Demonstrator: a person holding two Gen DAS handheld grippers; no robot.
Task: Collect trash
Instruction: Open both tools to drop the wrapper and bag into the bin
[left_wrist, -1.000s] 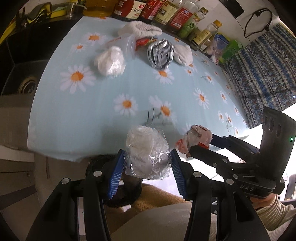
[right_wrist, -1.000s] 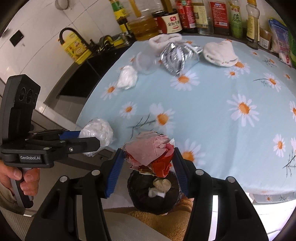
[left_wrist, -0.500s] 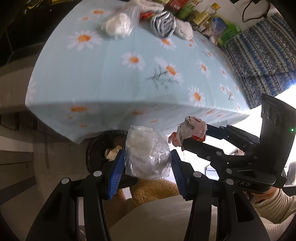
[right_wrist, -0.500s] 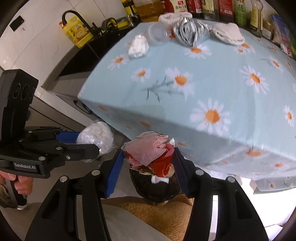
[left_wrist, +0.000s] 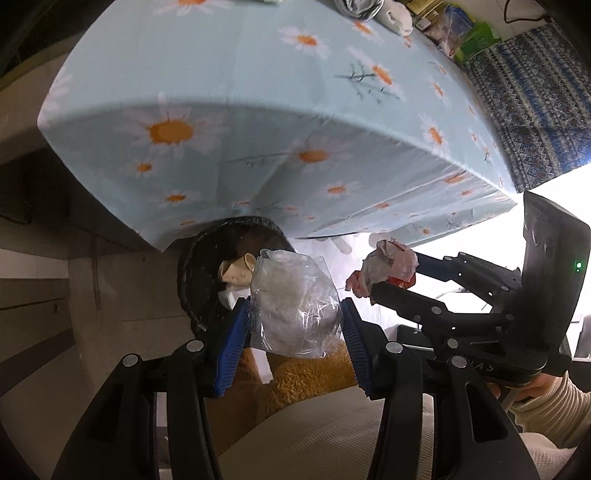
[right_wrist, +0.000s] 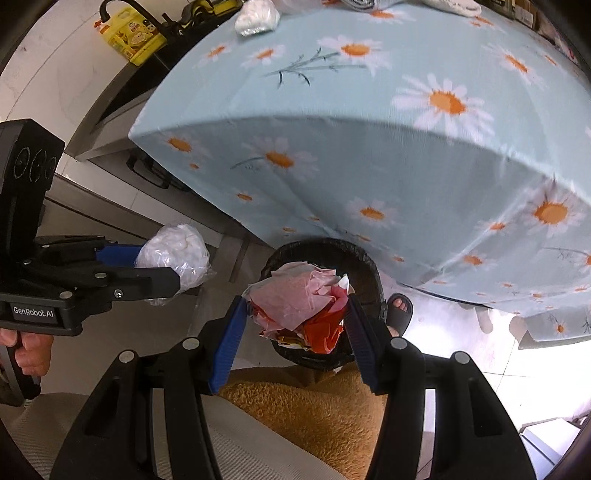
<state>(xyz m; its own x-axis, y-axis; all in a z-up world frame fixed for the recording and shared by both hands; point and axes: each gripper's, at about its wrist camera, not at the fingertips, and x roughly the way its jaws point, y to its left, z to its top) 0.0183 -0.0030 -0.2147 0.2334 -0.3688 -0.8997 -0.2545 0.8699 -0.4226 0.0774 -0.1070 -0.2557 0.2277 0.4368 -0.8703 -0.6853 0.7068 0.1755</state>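
Black bin (right_wrist: 364, 258) sits on the floor, partly under the overhanging daisy tablecloth (right_wrist: 388, 177) — cloth edge hangs over its far rim, so only the near side is open from above. Bin already holds a paper cup (left_wrist: 236, 271) and scraps. A sandalled foot (right_wrist: 397, 312) sits just right of the bin; tan fuzzy fabric (right_wrist: 314, 410) crowds the near side.

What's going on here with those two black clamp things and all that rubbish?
A person is clearing rubbish with a hand-held gripper in each hand. The left gripper is clamped on a crumpled clear plastic bag stuffed with white tissue; the right gripper is clamped on a wad of pink and red paper wrappers. Both hang over a round black-lined waste bin by the daisy-print tablecloth, with scraps already inside. More rubbish, such as a white tissue ball, waits on the table.
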